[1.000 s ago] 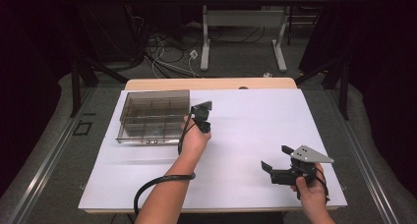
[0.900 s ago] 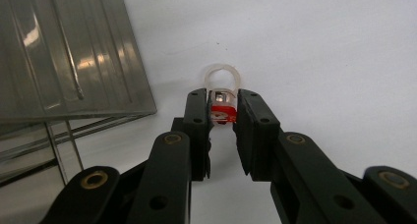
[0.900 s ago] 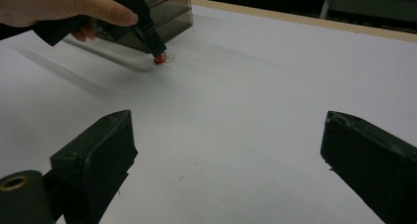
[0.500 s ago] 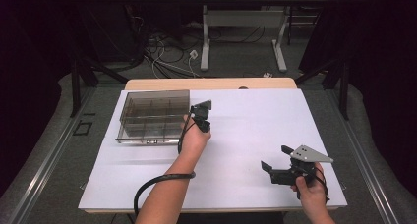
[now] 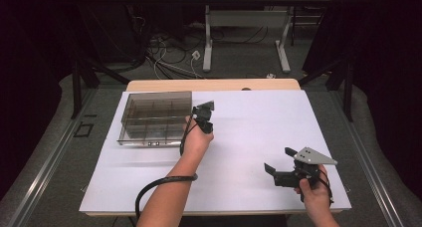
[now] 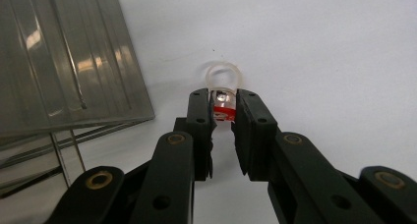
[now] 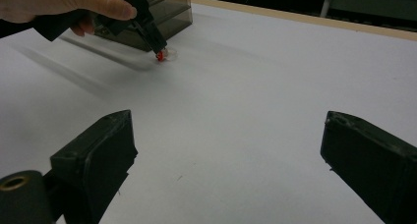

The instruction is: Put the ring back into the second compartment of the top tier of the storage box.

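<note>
High view: the left tongs (image 5: 205,118) point down at the white bench (image 5: 259,137), at three o'clock of the compartment box (image 5: 155,118); nothing has shifted since the earlier frames.

Left gripper view: they pinch a small red-and-clear ring piece (image 6: 223,105) by its red block. It looks light, stiff and slippery.

Right gripper view: the right tongs (image 7: 231,155) stand spread, empty.

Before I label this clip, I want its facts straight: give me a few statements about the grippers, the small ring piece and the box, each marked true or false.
1. The left gripper is shut on the small red and clear ring piece. True.
2. That piece lies inside the compartment box. False: it is on the white table beside the box.
3. The right gripper holds something. False: its jaws stand open and empty.
4. The box is smoky and see-through. True.
</note>
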Demonstrator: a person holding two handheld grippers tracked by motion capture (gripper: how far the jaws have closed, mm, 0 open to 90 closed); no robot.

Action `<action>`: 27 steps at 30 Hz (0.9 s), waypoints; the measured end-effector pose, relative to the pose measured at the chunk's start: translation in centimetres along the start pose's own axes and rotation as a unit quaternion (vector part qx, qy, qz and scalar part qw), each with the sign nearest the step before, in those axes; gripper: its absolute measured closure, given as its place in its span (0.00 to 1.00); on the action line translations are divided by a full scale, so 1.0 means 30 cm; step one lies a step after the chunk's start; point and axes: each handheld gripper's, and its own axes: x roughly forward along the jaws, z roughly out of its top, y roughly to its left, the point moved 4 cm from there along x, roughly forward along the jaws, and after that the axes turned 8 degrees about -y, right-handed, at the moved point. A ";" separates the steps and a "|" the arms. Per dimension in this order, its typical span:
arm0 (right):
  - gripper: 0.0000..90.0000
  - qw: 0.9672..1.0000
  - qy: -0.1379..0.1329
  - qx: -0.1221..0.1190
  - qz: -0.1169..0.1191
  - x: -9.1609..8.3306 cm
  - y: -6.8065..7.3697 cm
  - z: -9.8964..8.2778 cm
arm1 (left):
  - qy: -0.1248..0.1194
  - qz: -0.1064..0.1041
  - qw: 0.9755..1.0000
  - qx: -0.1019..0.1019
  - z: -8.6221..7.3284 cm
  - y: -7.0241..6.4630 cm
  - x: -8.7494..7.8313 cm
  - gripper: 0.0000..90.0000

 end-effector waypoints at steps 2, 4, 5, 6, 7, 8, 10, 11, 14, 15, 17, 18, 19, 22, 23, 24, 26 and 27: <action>0.06 1.000 0.001 -0.001 -0.001 -0.001 0.000 0.000 | -0.003 0.000 1.000 0.000 0.001 -0.001 -0.003 0.86; 0.06 1.000 0.002 -0.001 -0.002 -0.001 0.000 0.000 | -0.005 -0.004 1.000 0.000 0.003 -0.001 -0.007 0.86; 0.06 1.000 0.002 -0.001 -0.001 -0.001 0.000 0.000 | -0.005 -0.004 1.000 0.000 0.003 -0.001 -0.009 0.86; 0.06 1.000 0.000 -0.001 -0.001 -0.001 0.001 0.000 | -0.005 -0.005 1.000 -0.001 0.004 0.000 -0.011 0.86; 0.06 1.000 -0.001 -0.001 0.000 0.000 0.001 0.001 | -0.008 -0.004 1.000 -0.001 0.004 0.000 -0.011 0.86; 0.06 1.000 -0.001 0.000 0.000 0.000 0.001 0.001 | -0.009 -0.006 1.000 -0.003 0.004 0.000 -0.013 0.86; 0.06 1.000 0.001 0.000 -0.002 0.000 0.001 0.000 | -0.010 -0.010 1.000 -0.003 0.005 0.001 -0.018 0.86; 0.06 1.000 0.001 0.000 -0.002 0.000 0.001 0.000 | -0.011 -0.011 1.000 -0.005 0.006 0.001 -0.021 0.86; 0.06 1.000 -0.001 0.000 -0.001 0.000 0.002 0.000 | -0.019 -0.017 1.000 -0.007 0.009 0.000 -0.032 0.86; 0.06 1.000 -0.001 0.000 -0.001 0.000 0.002 0.000 | -0.019 -0.017 1.000 -0.007 0.009 0.000 -0.032 0.86; 0.06 1.000 -0.001 -0.001 0.000 -0.001 0.002 0.001 | -0.023 -0.023 0.999 -0.005 0.012 -0.001 -0.040 0.86; 0.06 1.000 -0.001 -0.001 0.000 -0.001 0.001 0.001 | -0.025 -0.024 0.999 -0.003 0.013 -0.003 -0.043 0.86; 0.06 1.000 -0.001 -0.002 -0.001 -0.001 0.001 0.001 | -0.026 -0.027 0.999 -0.003 0.015 -0.006 -0.047 0.86; 0.06 1.000 -0.001 0.001 -0.001 0.000 0.002 0.000 | -0.032 -0.032 0.999 0.001 0.018 -0.008 -0.058 0.86; 0.06 1.000 -0.001 0.000 -0.001 0.000 0.002 0.000 | -0.033 -0.034 0.999 0.001 0.018 -0.009 -0.061 0.86; 0.06 1.000 -0.001 0.000 -0.001 -0.001 0.002 0.000 | -0.034 -0.036 0.999 0.001 0.019 -0.009 -0.066 0.86; 0.06 1.000 -0.001 -0.001 -0.001 -0.001 0.002 0.000 | -0.039 -0.039 0.998 -0.001 0.020 -0.007 -0.075 0.86; 0.06 1.000 -0.001 0.000 -0.002 -0.002 0.001 0.000 | -0.043 -0.042 0.998 -0.005 0.021 -0.006 -0.081 0.86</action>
